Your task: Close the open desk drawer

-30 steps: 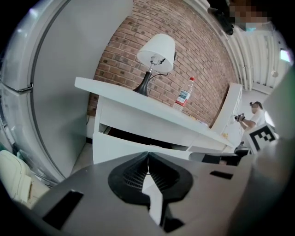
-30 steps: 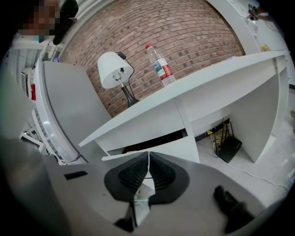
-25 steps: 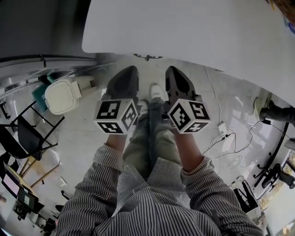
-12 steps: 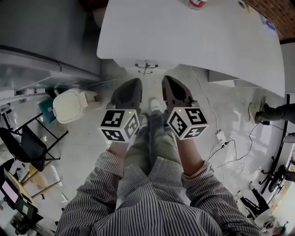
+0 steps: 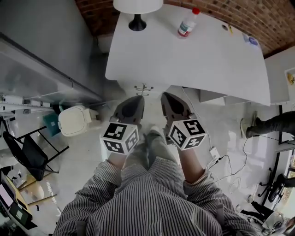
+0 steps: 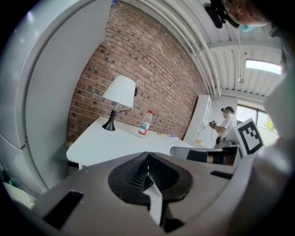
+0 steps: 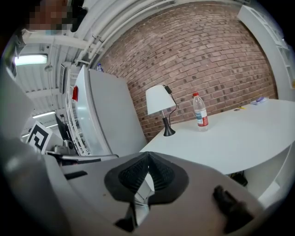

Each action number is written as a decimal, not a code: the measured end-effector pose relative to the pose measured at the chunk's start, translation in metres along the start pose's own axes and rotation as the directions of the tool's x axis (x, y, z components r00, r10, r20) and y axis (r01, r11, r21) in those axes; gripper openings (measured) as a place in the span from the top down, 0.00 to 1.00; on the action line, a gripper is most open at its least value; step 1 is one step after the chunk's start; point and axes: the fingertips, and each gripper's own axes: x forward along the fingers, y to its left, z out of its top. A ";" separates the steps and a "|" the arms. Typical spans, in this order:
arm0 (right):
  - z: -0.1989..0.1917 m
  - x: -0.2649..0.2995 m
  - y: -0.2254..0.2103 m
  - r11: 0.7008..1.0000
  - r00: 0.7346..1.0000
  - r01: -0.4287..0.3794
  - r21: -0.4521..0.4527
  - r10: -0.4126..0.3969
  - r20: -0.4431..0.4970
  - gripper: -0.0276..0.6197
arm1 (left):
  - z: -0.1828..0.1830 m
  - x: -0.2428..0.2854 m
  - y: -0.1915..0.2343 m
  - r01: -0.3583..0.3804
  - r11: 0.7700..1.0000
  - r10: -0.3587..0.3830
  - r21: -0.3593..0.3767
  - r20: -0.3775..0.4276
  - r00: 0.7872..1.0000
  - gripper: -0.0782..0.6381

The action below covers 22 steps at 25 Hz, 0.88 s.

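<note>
A white desk (image 5: 193,60) stands against a brick wall, with a white lamp (image 5: 137,9) and a plastic bottle (image 5: 186,25) on it. Under the desk's right part a white box-like drawer (image 5: 215,97) sticks out toward me. My left gripper (image 5: 133,102) and right gripper (image 5: 169,99) are side by side over the floor, just short of the desk's near edge, both shut with nothing between the jaws. The left gripper view shows its closed tips (image 6: 148,154) aimed at the desk (image 6: 115,145), and the right gripper view shows the same (image 7: 147,156) with the bottle (image 7: 200,110) beyond.
A white lidded bin (image 5: 76,120) and a black folding chair (image 5: 27,147) stand at the left. A power strip with cables (image 5: 215,154) lies on the floor at the right, near a person's legs (image 5: 272,124). A grey cabinet wall (image 5: 41,50) runs along the left.
The head view has shifted so that the whole desk, the lamp and the bottle now show. Both grippers stay shut and side by side, a little nearer the desk edge.
</note>
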 end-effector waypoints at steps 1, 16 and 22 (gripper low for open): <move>0.006 -0.002 0.003 1.000 1.000 -0.015 -0.012 0.015 0.001 0.93 | 0.004 -0.002 -0.004 0.003 1.000 -0.003 -0.001 0.005 1.000 0.87; 0.037 -0.040 0.044 0.976 0.978 -0.206 -0.069 0.203 -0.047 0.93 | 0.030 -0.026 -0.064 -0.012 1.000 0.012 -0.001 0.018 1.000 0.87; 0.046 -0.062 0.051 0.966 0.971 -0.236 -0.108 0.233 -0.045 0.93 | 0.032 -0.036 -0.077 -0.017 1.000 0.017 0.000 0.028 0.999 0.87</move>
